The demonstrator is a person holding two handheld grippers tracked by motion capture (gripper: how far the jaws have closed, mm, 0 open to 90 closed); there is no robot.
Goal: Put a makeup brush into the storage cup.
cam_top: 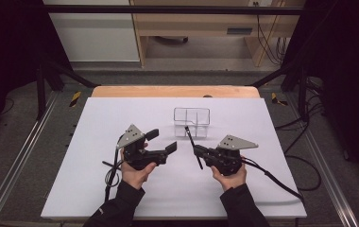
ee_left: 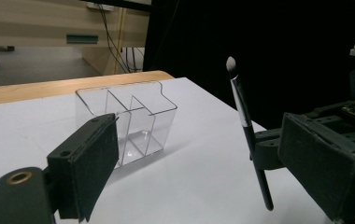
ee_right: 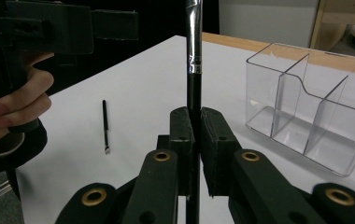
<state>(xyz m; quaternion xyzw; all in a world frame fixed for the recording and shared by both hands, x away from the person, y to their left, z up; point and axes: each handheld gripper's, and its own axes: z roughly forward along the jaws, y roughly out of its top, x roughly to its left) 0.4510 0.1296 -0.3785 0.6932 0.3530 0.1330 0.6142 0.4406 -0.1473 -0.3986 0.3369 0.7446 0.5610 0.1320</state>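
The right claw [ee_right: 194, 154] grips a brush [ee_right: 194, 56] upright, the clear organizer [cam_top: 192, 122] at its twelve o'clock; the left claw [cam_top: 162, 142] gapes wide, empty.

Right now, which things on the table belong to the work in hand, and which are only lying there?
In the work:
- makeup brush, clamped upright in the right tool
- clear organizer, three compartments, nothing in them

Lying about:
- small black brush flat on the white table
- left tool, open, holding nothing
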